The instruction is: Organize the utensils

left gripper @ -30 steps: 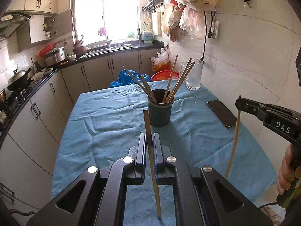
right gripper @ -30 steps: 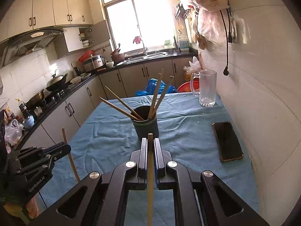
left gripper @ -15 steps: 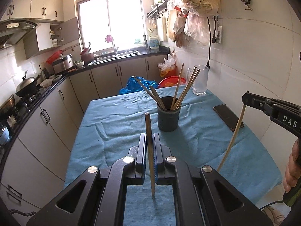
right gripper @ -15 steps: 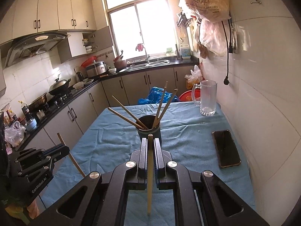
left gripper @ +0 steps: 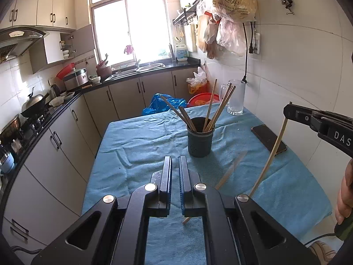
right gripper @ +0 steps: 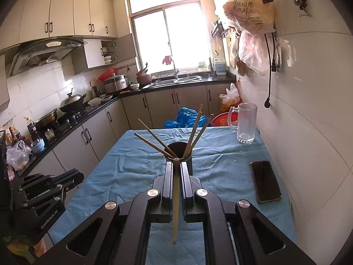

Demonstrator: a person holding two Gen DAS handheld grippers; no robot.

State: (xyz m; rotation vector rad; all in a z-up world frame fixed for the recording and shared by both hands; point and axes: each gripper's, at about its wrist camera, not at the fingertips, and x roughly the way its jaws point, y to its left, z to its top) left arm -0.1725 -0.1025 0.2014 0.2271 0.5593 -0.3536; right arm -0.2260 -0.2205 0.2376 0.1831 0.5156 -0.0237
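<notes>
1. Done: several wooden chopsticks already stand fanned out in the dark grey perforated cylindrical holder, which sits mid-bench on the blue cloth-covered bench.
2. In hand: the right hand-held gripper is pinching one pale wooden chopstick roughly upright. It is held near the camera, short of the holder and not yet over its mouth.
3. Loose: a blurred wooden chopstick lies slanted on or just above the cloth. It is on the near right side of the holder, apart from it.
4. The left hand-held gripper has its jaws pressed nearly together with nothing between them.
5. Left to do, as I judge it: drop the right-hand stick into the holder, then collect the loose one.
6. Change: half a second ago the left hand-held gripper clamped a chopstick; now that stick is out of its jaws and down by the cloth. The right-hand stick is still gripped, and the holder's contents look unchanged.
</notes>
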